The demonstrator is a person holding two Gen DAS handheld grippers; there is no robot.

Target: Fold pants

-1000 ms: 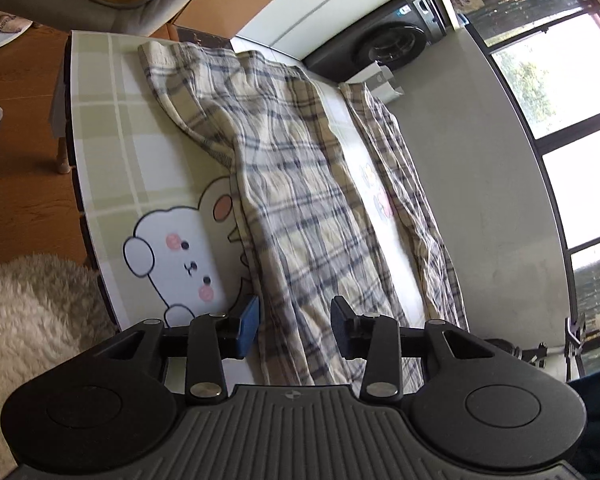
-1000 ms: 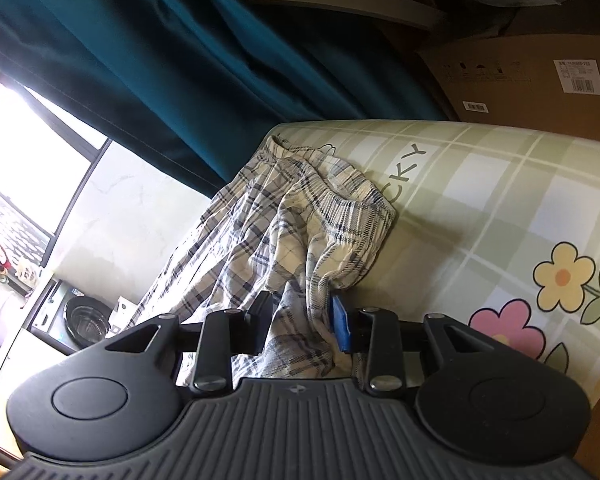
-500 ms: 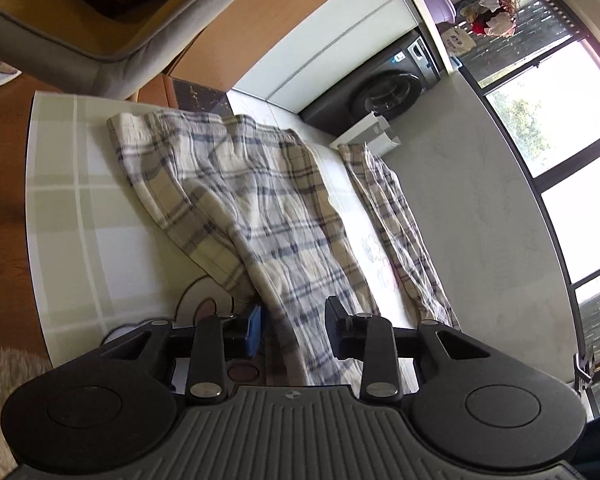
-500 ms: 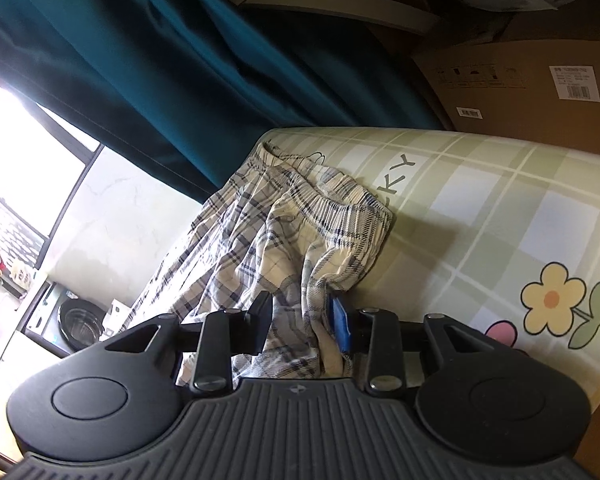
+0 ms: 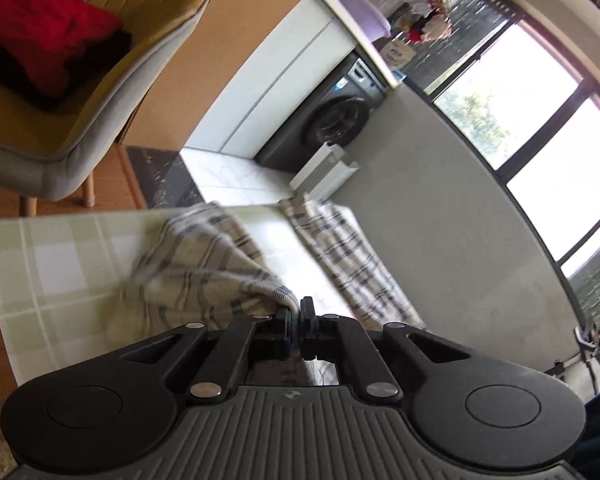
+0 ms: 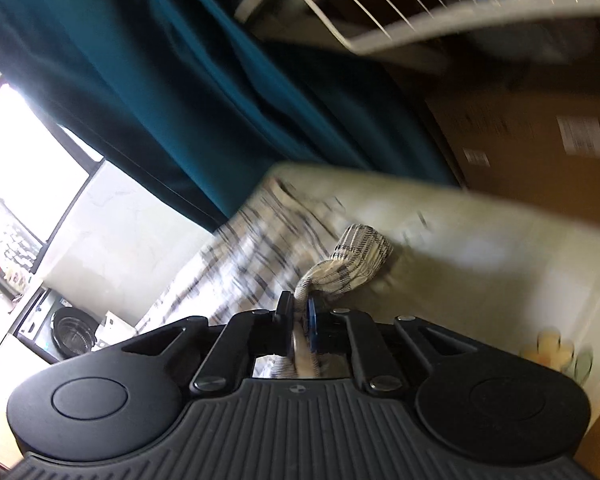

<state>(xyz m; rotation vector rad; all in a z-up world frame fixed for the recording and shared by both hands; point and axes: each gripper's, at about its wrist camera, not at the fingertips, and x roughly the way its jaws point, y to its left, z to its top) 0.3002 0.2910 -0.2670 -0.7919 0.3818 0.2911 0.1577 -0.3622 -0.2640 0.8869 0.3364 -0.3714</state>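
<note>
Sunlit windows, a dark front-loading washing machine [image 5: 340, 120] and a teal curtain [image 6: 180, 80] ring the low desk [image 5: 52, 264] we work over, its top covered in a pale green checked cloth with cartoon flowers. A grey chair [image 5: 80, 128] holding red clothing stands beyond the desk's far left corner, and a cardboard box [image 6: 540, 148] sits past the far edge in the right wrist view, under a white wire rack that is blurred.

We have the plaid pants [image 5: 204, 264] gripped at two places. Our left tongs [image 5: 295, 322] are pressed together on a gathered edge of one leg, which bunches up off the desk toward its left side, while the other leg [image 5: 352, 264] lies flat along the right edge. Our right tongs [image 6: 299, 316] are likewise pinching fabric, a twisted fold near the waistband end, whose tip curls up just ahead of the tips; the rest trails toward the desk's far left corner.

We judge the cloth light, thin and very limp: it sags and wrinkles from any pinch, so it should lift easily but will not keep a line unaided. Holding at hems or the waistband seam, with both grips drawn apart to keep the span taut, looks the surest way to lay a clean fold. Both views are smeared, so finer creases escape us.
</note>
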